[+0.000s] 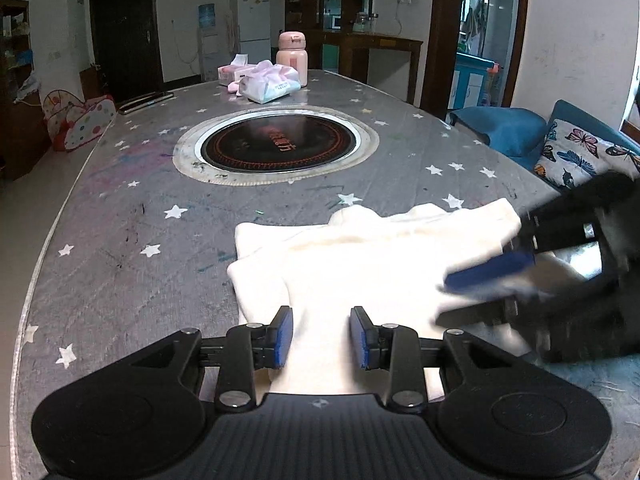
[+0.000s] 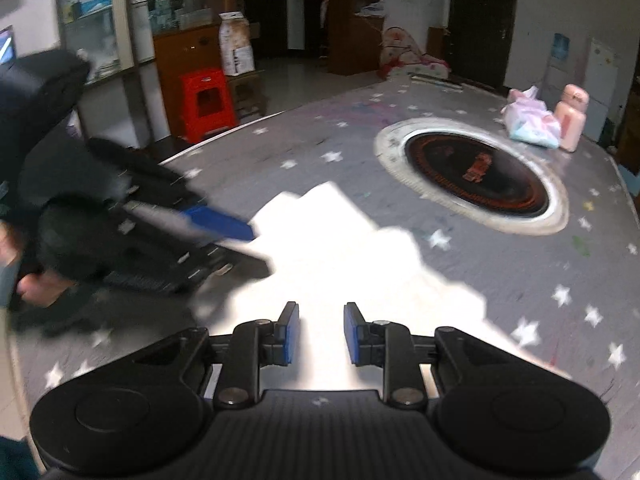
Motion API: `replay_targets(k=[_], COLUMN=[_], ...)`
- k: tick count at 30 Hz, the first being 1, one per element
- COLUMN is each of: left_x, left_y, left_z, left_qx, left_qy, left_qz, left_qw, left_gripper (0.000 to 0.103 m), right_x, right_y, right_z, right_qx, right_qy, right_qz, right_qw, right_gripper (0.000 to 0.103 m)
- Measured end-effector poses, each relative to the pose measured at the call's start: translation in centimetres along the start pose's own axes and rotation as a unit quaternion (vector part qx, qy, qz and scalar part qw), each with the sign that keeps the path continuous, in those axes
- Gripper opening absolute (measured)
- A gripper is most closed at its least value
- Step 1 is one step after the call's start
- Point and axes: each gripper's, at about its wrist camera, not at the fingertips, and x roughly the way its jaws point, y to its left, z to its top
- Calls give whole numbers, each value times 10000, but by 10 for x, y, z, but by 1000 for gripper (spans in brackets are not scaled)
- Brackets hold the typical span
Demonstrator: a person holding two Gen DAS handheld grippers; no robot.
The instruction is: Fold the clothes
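A white garment (image 1: 360, 256) is spread on the near end of a grey star-print table (image 1: 120, 240), just this side of the round black hotplate (image 1: 278, 142) set into the middle of the tabletop. The cloth is bunched into a few overlapping layers, with a folded edge seen along its far side.

The left gripper (image 1: 321, 336) is held over the near part of the garment, blue pads parted with a clear gap and white cloth seen straight through between them. Nothing is pinched there, so it's loose. The right gripper (image 2: 321, 332) is much the same: jaws set apart, cloth below them, no fabric clamped between the pads. In the left wrist view it is seen blurred at the garment's right edge.

A pink bottle (image 1: 292, 58) and some tissue packs (image 1: 272, 82) are parked at the far end of the table, well apart from the garment.
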Motion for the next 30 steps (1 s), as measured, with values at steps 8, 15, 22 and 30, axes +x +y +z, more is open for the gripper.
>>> replay_targets(k=[8,15,22,30], left_x=[2,2,4,-8], left_y=[2,3,2,1], left_z=[-4,-6,-5,4], left_qx=[-1,-37,-11,6], left_qy=[41,35,41,-78], left_qz=[27,12,40,8], left_qw=[10000,10000,10000,10000], left_gripper=[37,37,40,40], right_x=[-31,-45,-60,-75], right_y=[13,1,-17,-28], right_z=[-27,-57,-70,-59], right_qx=[-27,179,537,518], right_qy=[-394,-165,-209,-483], right_qz=[-253,-320,-360,-442], right_qw=[9989,9992,9977,9965], right_gripper=[23,24,24,24])
